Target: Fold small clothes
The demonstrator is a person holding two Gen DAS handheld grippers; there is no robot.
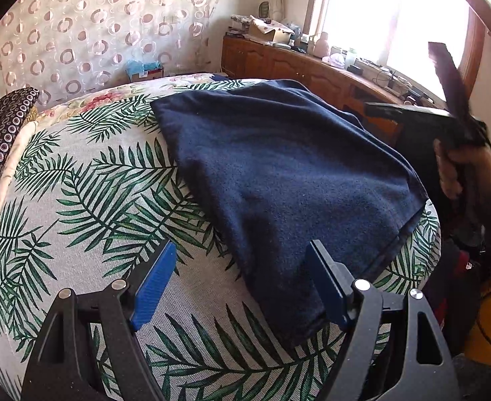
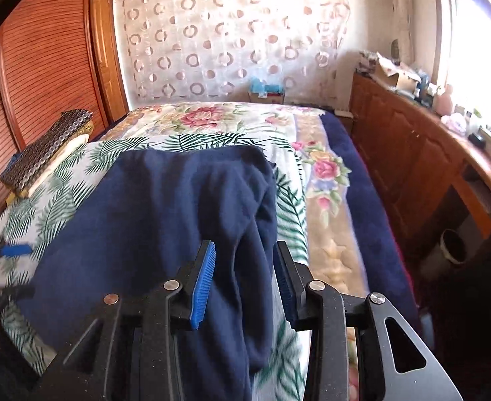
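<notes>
**Navy garment on the bed, between two parted claws**

We see a dark navy garment of soft, fleecy knit lying on the bed, whose cover is a flat woven cloth printed with green palm fronds. The garment's long axis runs from the near edge of the bed away toward the far wall, with one rumpled fold trailing down at the near end.

The right claw straddles that fold: its ribbed blue pads stand apart, and the cloth passes between them without our seeing either pad press on it. We judge it the nearer claw for the coming move.

The left claw hangs with its pads wide apart over the cover, the garment's near corner lying just beside its right-hand finger; nothing is held.

We judge that the next fold turns on lifting this near end toward the far edge.
</notes>
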